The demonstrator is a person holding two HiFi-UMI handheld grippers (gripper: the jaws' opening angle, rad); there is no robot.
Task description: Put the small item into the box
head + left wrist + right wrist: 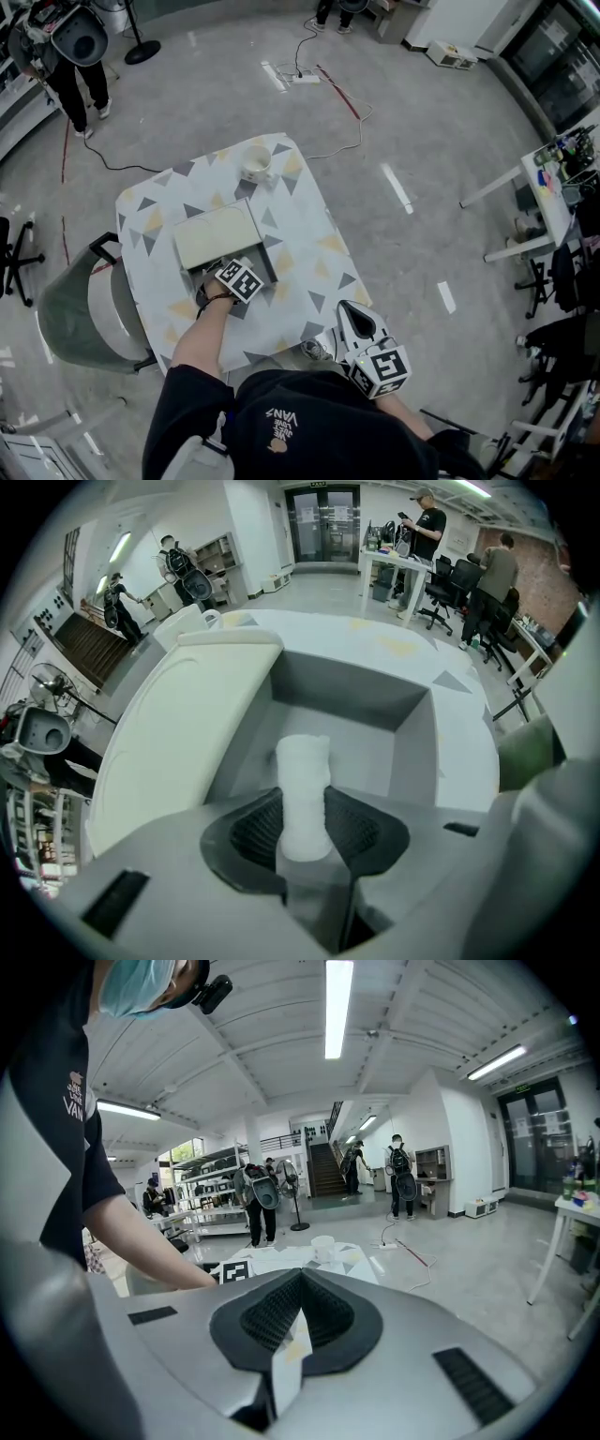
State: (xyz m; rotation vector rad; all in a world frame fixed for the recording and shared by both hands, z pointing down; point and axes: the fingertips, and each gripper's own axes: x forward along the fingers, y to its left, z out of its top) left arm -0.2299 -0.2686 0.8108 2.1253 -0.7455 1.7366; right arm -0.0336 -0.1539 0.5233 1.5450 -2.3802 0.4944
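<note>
The small item [305, 799] is a white, roll-shaped piece that stands up between the pads of my left gripper [305, 834], which is shut on it. It hangs over the open grey box [412, 726], whose pale lid [183, 728] is folded back to the left. In the head view the box [223, 240] sits in the middle of the patterned table [309, 234], and my left gripper [217, 275] covers its near part. My right gripper [347, 314] is off the table's front right corner, near the person's body. Its jaws [298, 1305] are shut with nothing in them.
A white cup [256, 161] stands at the table's far edge. A grey-green chair [84, 314] is at the table's left. Cables [328, 89] run over the floor beyond. People stand far off, and a white desk [553, 202] is at the right.
</note>
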